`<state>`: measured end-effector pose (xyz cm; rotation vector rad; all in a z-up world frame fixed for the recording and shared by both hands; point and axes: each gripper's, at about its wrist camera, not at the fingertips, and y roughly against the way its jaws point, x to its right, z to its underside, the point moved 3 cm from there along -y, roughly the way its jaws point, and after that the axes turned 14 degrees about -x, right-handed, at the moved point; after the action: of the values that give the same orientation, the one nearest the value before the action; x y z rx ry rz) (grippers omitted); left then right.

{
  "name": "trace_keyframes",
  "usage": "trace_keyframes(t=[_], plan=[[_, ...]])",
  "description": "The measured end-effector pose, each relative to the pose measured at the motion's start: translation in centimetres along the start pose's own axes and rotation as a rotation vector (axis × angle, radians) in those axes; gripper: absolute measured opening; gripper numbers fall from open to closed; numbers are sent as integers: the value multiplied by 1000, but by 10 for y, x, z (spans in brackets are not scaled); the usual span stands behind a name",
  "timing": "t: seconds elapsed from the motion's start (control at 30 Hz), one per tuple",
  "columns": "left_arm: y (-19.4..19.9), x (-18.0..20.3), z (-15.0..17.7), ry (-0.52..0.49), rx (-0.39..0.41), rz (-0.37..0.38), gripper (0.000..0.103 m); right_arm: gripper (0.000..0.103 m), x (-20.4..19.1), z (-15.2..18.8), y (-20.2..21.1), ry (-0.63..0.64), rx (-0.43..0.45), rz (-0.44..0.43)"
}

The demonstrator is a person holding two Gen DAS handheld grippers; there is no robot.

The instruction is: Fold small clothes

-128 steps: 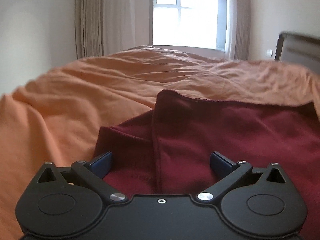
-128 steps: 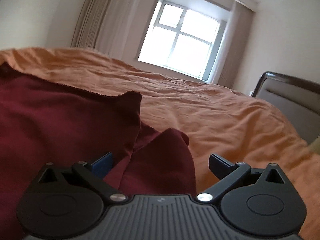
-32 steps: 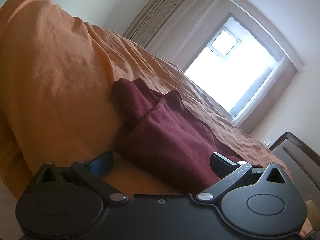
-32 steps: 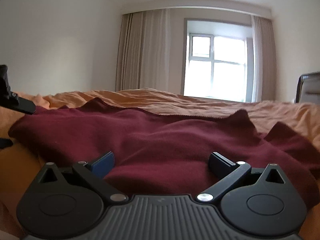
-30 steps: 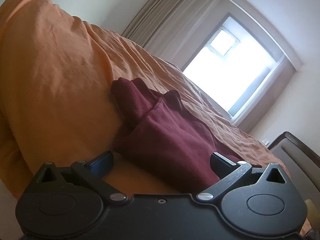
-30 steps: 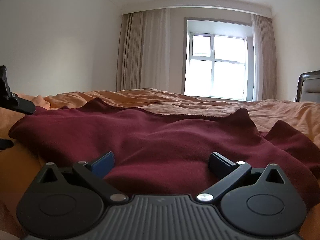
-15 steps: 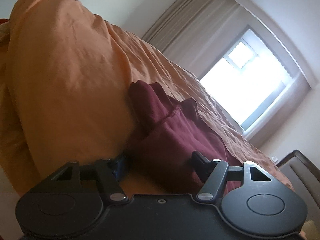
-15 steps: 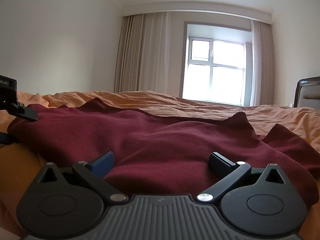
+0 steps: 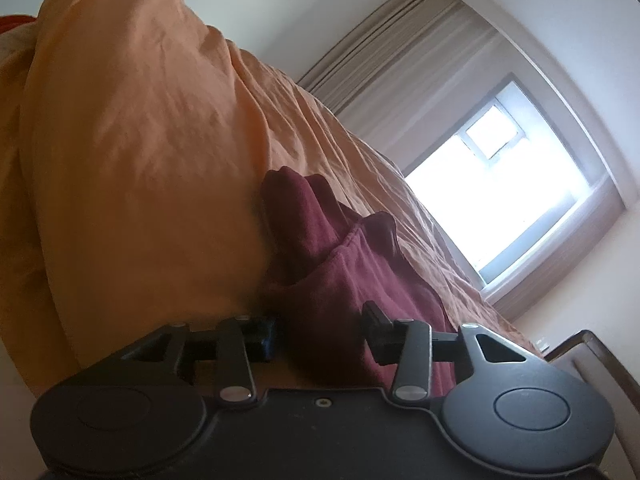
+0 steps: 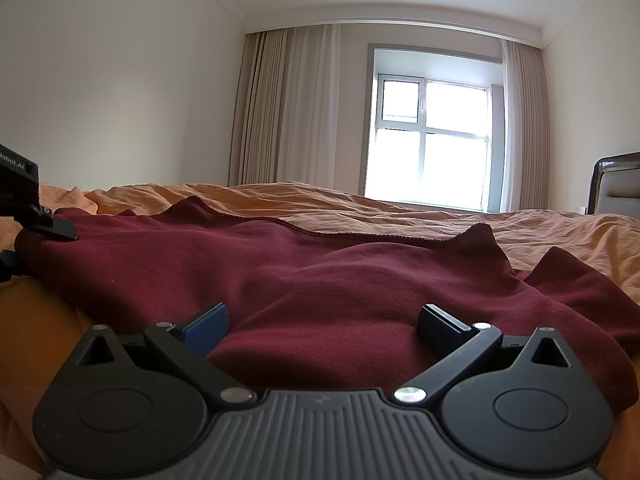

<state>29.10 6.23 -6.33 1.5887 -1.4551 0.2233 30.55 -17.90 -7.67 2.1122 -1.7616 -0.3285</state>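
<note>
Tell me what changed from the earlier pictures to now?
The left gripper rolled over and its jaws narrowed around the edge of the garment, fabric bunched between them. The right gripper stayed open over the cloth, and the garment stayed spread on the bed.

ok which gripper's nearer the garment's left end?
Left. The left gripper has its fingers closing around the bunched left end of the garment. The right gripper is open, with the garment's near edge between its fingers, toward the middle.
</note>
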Motion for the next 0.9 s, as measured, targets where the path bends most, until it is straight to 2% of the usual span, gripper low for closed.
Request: trace_keyframes(t=[0.1,0.23,0.4,0.57,0.73,0.9], plan=[[-1,1,-2,0,8,-5,41,103,0,0,0,0,0,0],[0,5,-2,-19,22,-8,25,103,0,0,0,0,0,0],[1,14,-1,-78,40,-47,21,103,1,0,0,0,0,-1],[0,20,-4,-118,47,-51,14,103,0,0,0,-2,1,-5],[4,42,-16,-238,59,-27,11,103,1,-13,4,-3,-53,-17],[-2,90,-25,-432,40,11,11,103,16,-24,24,-19,-80,-23]])
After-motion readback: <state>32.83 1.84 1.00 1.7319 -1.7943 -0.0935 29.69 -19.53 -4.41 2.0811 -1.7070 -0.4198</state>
